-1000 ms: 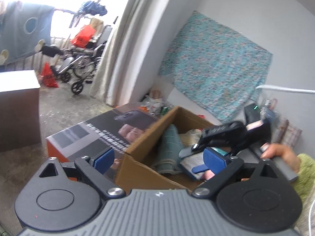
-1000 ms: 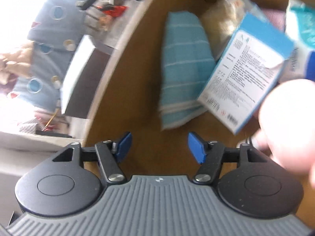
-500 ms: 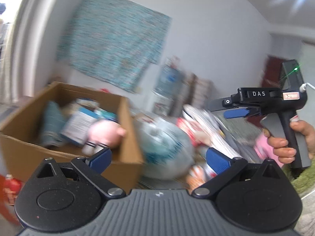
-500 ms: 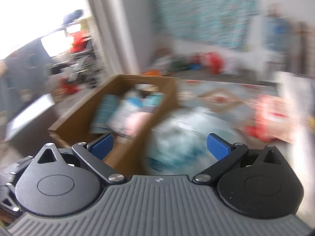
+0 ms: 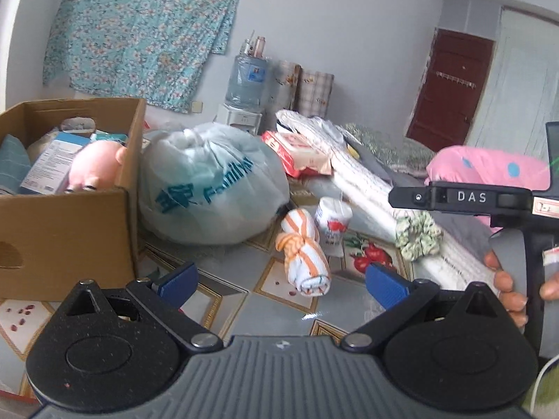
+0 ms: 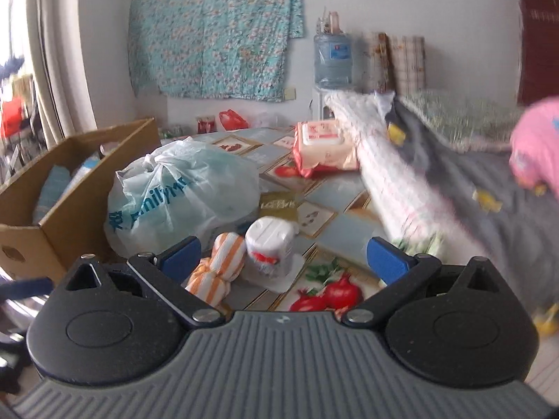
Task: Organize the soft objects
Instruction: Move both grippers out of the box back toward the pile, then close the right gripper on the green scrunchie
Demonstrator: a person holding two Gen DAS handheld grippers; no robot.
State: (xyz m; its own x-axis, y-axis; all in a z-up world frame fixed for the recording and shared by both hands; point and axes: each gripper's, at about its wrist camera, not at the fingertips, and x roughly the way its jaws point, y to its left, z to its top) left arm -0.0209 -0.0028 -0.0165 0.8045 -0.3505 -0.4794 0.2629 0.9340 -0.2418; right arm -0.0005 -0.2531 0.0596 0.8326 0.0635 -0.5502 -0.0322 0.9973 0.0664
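Note:
My left gripper (image 5: 282, 283) is open and empty, low over the patterned floor mat. Just ahead of it lie a rolled orange-striped towel (image 5: 305, 255), a white tissue roll (image 5: 332, 221) and a green scrunchie (image 5: 417, 235). A pink pig plush (image 5: 94, 166) sits in the cardboard box (image 5: 70, 230) at the left. My right gripper (image 6: 284, 260) is open wide with nothing between its pads, facing the same towel (image 6: 218, 272) and tissue roll (image 6: 269, 244). It also shows from the side as the right gripper (image 5: 412, 196), held in a hand (image 5: 506, 286).
A tied, stuffed plastic bag (image 5: 206, 185) leans against the box. A red wet-wipes pack (image 5: 300, 153) lies behind it. Folded bedding (image 5: 367, 181) and a pink pillow (image 5: 489, 171) run along the right. A water dispenser (image 5: 244, 80) stands at the wall.
Both views swung right, from the box to the items on the floor mat. The right gripper came out of the box and its jaws widened. The pink pig now lies in the box.

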